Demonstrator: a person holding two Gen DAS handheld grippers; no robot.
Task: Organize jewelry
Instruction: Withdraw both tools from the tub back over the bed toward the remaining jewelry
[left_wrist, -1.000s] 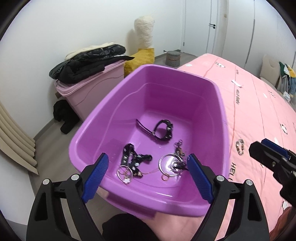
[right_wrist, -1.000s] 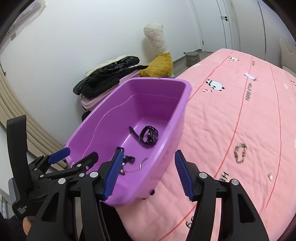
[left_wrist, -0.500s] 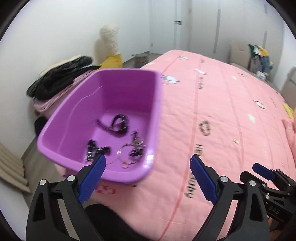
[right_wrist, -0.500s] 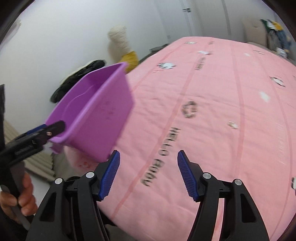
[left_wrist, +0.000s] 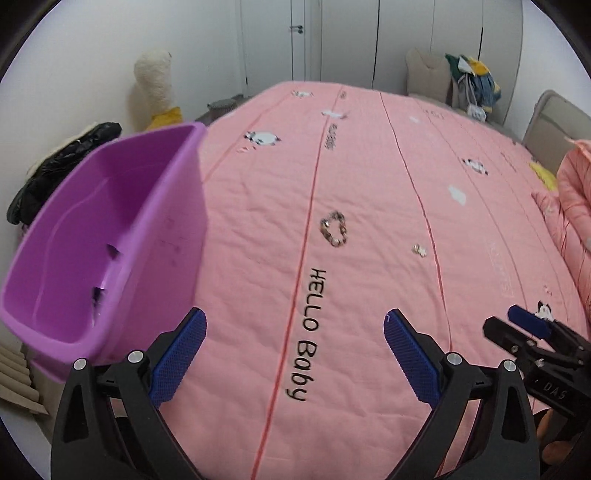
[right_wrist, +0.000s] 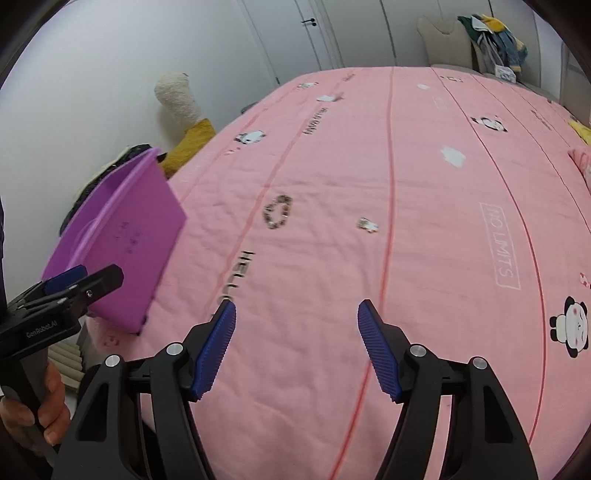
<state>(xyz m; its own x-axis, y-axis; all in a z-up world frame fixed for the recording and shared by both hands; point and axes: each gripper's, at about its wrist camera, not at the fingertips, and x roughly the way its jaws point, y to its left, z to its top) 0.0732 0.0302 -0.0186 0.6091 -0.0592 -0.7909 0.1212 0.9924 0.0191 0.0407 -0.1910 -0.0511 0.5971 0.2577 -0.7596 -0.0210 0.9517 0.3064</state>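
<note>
Tub: purple tub (left_wrist: 110, 236) at bed's (left_wrist: 369, 177) left edge; dark pieces inside, partly hidden.
Left gripper (left_wrist: 293, 354): jaws just widened, spread, nothing between.
Left to do: bead bracelet (left_wrist: 334, 232) mid-bed, small charm (left_wrist: 419, 250) right of it.
Writing: "HELLO Baby", "NO LIMITS".
Right gripper (right_wrist: 296, 349): jaws just widened, spread, empty.

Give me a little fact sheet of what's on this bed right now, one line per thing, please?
surface: pink quilt printed with pandas and words
bin: purple tub at the quilt's left edge, dark items partly visible inside
bracelet: beaded loop lying on the quilt
small charm: right of the bracelet, apart from it
left gripper: open, empty
right gripper: open, empty
</note>
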